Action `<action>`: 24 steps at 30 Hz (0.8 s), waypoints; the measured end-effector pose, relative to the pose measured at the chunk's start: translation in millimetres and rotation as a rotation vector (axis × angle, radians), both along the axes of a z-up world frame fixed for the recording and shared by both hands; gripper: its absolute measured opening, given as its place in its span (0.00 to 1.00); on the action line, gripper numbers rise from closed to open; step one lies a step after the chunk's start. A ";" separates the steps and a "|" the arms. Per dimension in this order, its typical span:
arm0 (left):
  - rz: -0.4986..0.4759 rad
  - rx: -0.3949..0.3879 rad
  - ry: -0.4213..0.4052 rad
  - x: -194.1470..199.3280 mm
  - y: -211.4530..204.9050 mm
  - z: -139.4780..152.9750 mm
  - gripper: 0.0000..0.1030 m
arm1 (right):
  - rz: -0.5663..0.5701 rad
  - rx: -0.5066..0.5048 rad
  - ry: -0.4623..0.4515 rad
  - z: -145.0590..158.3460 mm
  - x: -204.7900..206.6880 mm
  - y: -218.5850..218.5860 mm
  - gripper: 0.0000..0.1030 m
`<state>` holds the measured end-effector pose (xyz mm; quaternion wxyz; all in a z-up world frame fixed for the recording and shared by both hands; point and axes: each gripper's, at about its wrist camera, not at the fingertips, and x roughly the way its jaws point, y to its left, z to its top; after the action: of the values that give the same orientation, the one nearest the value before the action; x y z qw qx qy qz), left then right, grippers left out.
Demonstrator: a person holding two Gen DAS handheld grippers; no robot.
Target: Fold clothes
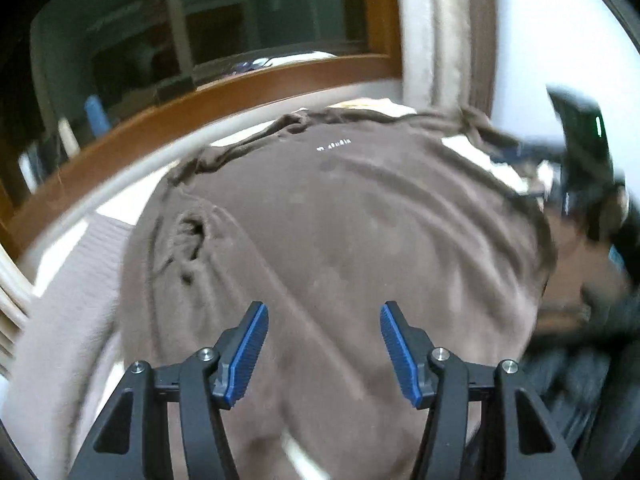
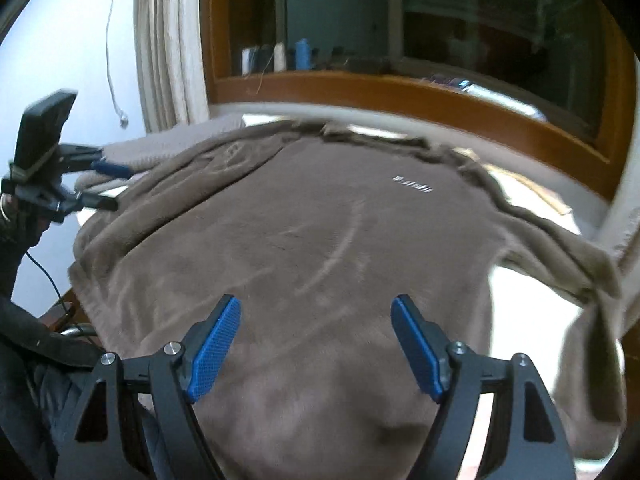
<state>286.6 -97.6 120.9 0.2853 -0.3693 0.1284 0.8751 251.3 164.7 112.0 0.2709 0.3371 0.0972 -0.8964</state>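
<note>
A brown sweatshirt (image 1: 340,232) with a small white print (image 2: 412,189) lies spread flat on a white surface (image 2: 532,304). It fills the middle of both wrist views. One sleeve (image 2: 596,280) drapes off to the right in the right wrist view. My left gripper (image 1: 323,308) hovers above the near part of the cloth, its blue pads (image 1: 246,356) apart and nothing between them. My right gripper (image 2: 316,302) is also open over the near part of the cloth, holding nothing. The left gripper (image 2: 108,184) also shows at the far left edge of the sweatshirt in the right wrist view, and it holds no cloth.
A pale knitted garment (image 1: 60,304) lies left of the sweatshirt. Behind stand a wooden window frame (image 2: 400,92), a beige curtain (image 2: 168,60) and a white wall with a hanging cord (image 2: 110,40). A dark sleeve (image 2: 24,320) is at the lower left.
</note>
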 end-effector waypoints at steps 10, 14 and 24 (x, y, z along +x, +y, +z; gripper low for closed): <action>0.097 -0.095 -0.165 -73.1 14.9 -67.2 0.58 | 0.040 0.122 -0.161 -46.4 -49.2 5.3 0.79; 0.143 -0.061 -0.183 -77.5 -9.9 -70.9 0.58 | 0.062 0.149 -0.174 -54.8 -44.6 23.4 0.79; 0.151 -0.044 -0.173 -70.5 -40.1 -71.3 0.58 | 0.058 0.142 -0.171 -59.7 -58.9 70.5 0.79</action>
<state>216.1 -137.7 49.5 0.2201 -0.4584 0.0944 0.8559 192.4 235.2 52.2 0.2795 0.4277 0.1468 -0.8470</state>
